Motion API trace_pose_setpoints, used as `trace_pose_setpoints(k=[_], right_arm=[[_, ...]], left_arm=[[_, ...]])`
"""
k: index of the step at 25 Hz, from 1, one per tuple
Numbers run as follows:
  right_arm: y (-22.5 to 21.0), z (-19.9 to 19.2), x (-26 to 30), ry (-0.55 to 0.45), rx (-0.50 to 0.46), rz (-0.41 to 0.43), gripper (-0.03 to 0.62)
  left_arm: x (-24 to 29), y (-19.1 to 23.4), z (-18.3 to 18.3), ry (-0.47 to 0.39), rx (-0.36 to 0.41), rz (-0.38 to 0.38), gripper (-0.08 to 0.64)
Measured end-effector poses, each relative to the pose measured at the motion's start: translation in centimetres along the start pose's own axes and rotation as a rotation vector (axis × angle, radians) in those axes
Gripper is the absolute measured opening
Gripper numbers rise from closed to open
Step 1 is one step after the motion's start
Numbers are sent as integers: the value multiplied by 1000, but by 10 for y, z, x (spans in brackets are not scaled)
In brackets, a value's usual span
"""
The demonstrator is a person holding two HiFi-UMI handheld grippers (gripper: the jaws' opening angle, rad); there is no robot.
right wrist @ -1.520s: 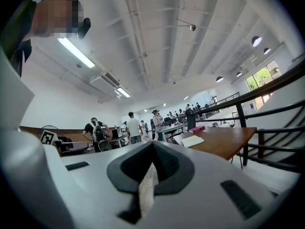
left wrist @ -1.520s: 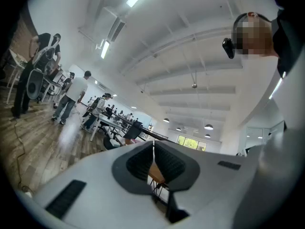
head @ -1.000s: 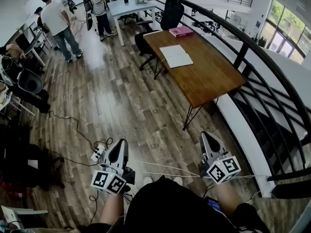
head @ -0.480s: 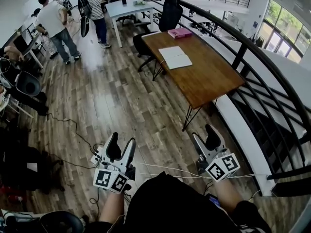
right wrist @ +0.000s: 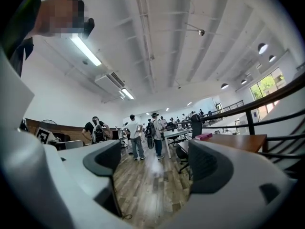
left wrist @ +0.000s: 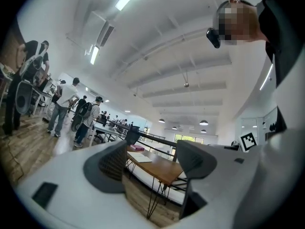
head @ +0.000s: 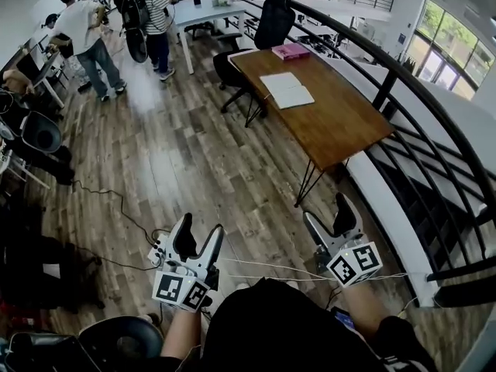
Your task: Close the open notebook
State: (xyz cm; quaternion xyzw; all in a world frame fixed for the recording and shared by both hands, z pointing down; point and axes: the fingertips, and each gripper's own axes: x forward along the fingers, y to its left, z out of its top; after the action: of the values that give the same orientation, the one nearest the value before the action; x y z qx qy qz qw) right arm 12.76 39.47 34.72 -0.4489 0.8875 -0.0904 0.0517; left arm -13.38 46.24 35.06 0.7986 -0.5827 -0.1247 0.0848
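The open notebook (head: 287, 90) lies with white pages up on a brown wooden table (head: 337, 126), far ahead of both grippers; a pink book (head: 291, 50) sits at the table's far end. My left gripper (head: 198, 239) is held low over the wood floor, its jaws opening with nothing between them. My right gripper (head: 329, 219) hovers near the table's near leg, jaws also opening and empty. In the left gripper view the notebook (left wrist: 140, 158) shows small between the fingers (left wrist: 114, 162). The right gripper view catches the pink book (right wrist: 204, 136) and the table edge (right wrist: 240, 142).
A black railing (head: 403, 84) runs along the right side. A black office chair (head: 271, 18) stands at the table's far end. Cables and a power strip (head: 157, 248) lie on the floor. Several people (head: 85, 33) stand far left by a white table (head: 205, 10).
Both grippers went from shut to wide open and moved slightly forward. The people at the back shifted, and a chair came into view at the bottom left.
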Motion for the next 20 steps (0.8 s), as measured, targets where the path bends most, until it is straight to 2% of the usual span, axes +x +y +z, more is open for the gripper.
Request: trace_pose_setpoints(k=[6,13,20], right_arm=[[31,-3,4,1,-54,-86,445],[45,-11,3,45,-78,-95,448],[37,-1,15,3,-69,-105,446]], left_arm=[[-22,27,-2,22,-27,-21,327],[-23,47,-9,39,-64,-21,330],[-14,56,-6,36,-97,-1,330]])
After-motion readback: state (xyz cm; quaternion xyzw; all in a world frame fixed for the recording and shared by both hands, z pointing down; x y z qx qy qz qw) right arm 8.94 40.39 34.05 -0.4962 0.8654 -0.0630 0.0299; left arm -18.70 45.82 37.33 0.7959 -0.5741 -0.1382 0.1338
